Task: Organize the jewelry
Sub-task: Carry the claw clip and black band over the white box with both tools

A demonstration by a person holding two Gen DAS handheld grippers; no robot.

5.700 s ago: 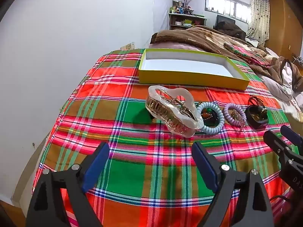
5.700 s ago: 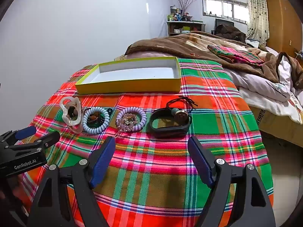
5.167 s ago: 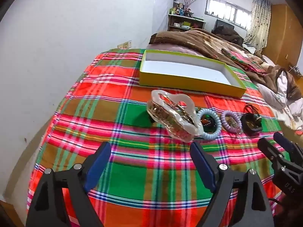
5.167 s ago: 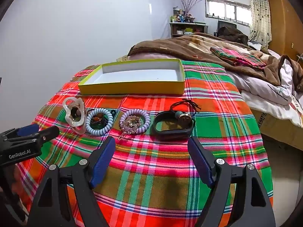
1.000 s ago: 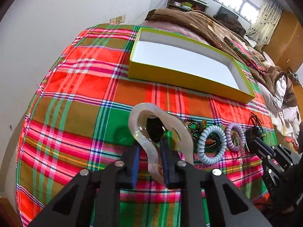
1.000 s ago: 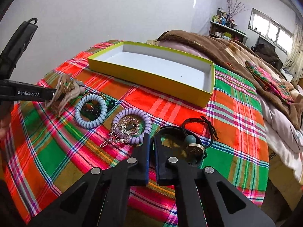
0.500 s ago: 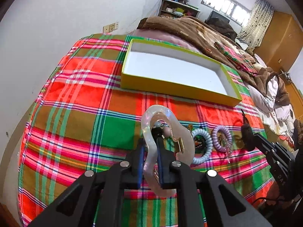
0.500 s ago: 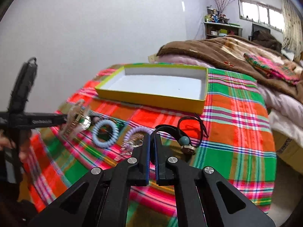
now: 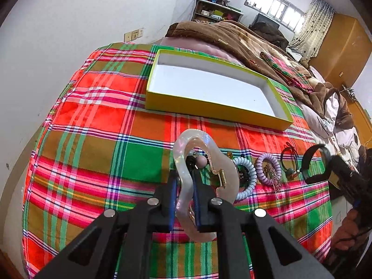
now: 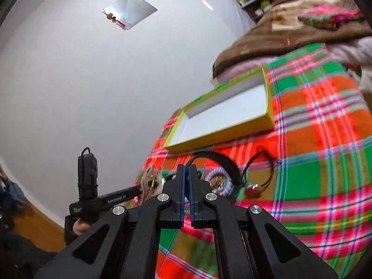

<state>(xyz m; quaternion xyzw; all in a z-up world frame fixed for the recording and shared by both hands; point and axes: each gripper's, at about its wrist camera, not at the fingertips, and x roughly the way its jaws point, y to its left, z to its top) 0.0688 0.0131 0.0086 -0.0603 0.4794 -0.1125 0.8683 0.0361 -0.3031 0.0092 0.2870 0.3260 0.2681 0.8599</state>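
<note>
Lifted off the bed since a moment ago, the hair clip (image 9: 204, 181) hangs pinched in my left gripper (image 9: 183, 190); my right gripper (image 10: 185, 186), jaws pressed on the black band (image 9: 313, 165), has risen too. Yellow box (image 9: 209, 104) stands empty; hair ties (image 9: 246, 179) wait.

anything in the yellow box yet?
No. The yellow box shows only its bare white floor; the hair claw is clamped in the left gripper.
</note>
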